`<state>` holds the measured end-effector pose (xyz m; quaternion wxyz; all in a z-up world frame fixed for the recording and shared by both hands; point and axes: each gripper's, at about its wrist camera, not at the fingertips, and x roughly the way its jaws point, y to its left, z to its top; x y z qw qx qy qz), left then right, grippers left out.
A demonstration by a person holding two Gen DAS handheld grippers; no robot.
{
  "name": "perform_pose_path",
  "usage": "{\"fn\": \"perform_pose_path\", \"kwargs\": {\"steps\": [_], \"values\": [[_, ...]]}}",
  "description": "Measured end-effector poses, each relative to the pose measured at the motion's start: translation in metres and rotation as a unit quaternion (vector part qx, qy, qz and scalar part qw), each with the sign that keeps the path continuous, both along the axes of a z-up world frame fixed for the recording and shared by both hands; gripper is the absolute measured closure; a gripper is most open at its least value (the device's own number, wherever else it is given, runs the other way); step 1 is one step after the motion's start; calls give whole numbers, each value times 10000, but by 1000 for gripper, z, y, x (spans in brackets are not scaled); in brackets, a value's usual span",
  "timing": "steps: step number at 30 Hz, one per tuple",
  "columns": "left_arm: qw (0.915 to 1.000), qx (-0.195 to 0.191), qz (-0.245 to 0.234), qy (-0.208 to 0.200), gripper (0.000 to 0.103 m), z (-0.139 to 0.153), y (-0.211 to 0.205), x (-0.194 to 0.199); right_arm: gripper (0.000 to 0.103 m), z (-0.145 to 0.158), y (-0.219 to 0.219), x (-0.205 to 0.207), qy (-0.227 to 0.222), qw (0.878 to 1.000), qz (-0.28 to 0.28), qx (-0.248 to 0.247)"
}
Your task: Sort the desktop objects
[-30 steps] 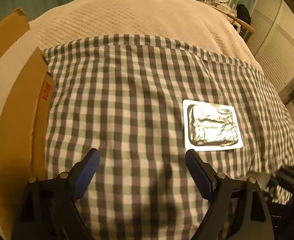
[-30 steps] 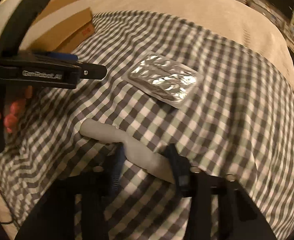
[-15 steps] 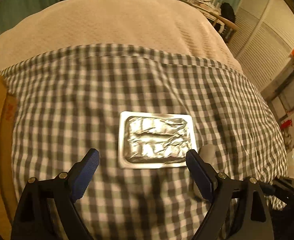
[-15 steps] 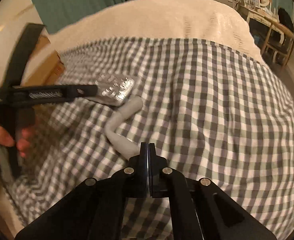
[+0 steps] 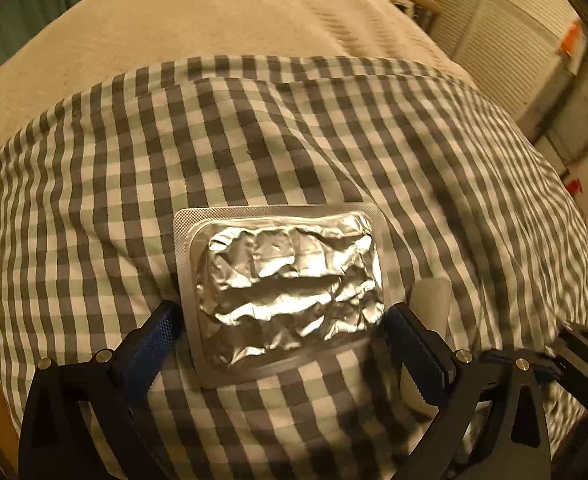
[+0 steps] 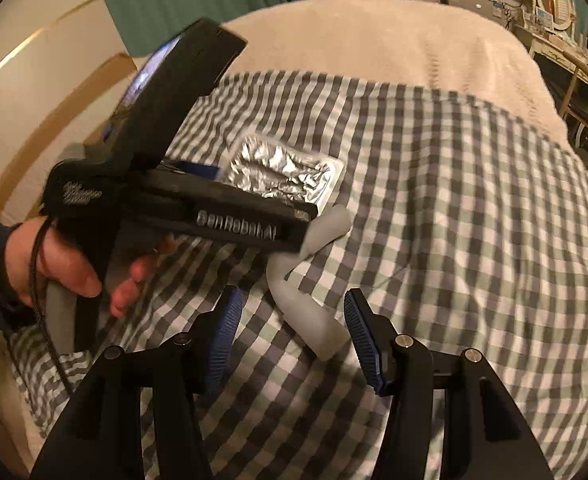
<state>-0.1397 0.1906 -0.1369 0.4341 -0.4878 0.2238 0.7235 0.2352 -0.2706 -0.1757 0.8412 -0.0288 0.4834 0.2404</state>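
A silver foil blister pack [image 5: 283,286] lies flat on the grey checked cloth [image 5: 253,140]. My left gripper [image 5: 279,334] is open, one finger on each side of the pack's near end. The pack also shows in the right wrist view [image 6: 283,170], partly behind the left gripper's body [image 6: 197,204]. A bent pale grey tube [image 6: 308,280] lies on the cloth to the right of the pack. My right gripper [image 6: 289,332] is open with the tube's near end between its fingers. The tube's far end shows in the left wrist view [image 5: 432,296].
The checked cloth covers a bed with a cream blanket [image 5: 233,20]. A brown cardboard box [image 6: 65,120] stands at the left edge of the cloth. A person's hand [image 6: 65,260] holds the left gripper. Furniture and louvred doors [image 5: 506,28] stand at the right.
My left gripper moved forward to straddle the blister pack. My right gripper, shut half a second ago, has opened around the tube's near end.
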Motion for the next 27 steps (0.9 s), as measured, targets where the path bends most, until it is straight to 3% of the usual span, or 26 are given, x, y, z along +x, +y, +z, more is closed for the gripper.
{"fn": "perform_pose_path", "kwargs": {"steps": [1, 2, 3, 5, 7, 8, 13, 15, 17, 27], "values": [[10000, -6, -45, 23, 4, 0, 0, -1, 50, -4, 3, 3, 119, 9999, -14, -3], [10000, -15, -67, 61, 11, 1, -3, -1, 56, -11, 7, 8, 297, 9994, -75, -136], [9999, -4, -64, 84, 20, 3, -5, -2, 69, -16, 10, 11, 392, 9987, -129, -292], [10000, 70, -48, -16, 23, 8, -8, -3, 75, -21, 14, 12, 394, 9972, -156, -613], [9998, 177, 18, -134, 36, 12, -10, -7, 79, -16, 15, 10, 294, 9972, -174, -672], [9997, 215, 77, -118, 61, 15, -11, -9, 82, -14, 15, 9, 269, 9972, -205, -672], [9989, 305, 153, -336, 80, 27, -15, -14, 87, 2, 14, -3, 7, 9957, -321, -865], [9989, 382, 104, -238, 92, 36, -18, -10, 88, 8, 13, -7, -20, 9953, -363, -898], [9990, 429, 56, -120, 97, 47, -23, -5, 88, 17, 7, -8, -61, 9951, -477, -869], [9977, 626, 187, -172, 98, 95, -60, 14, 88, 72, -8, -32, -374, 9940, -772, -685]]}}
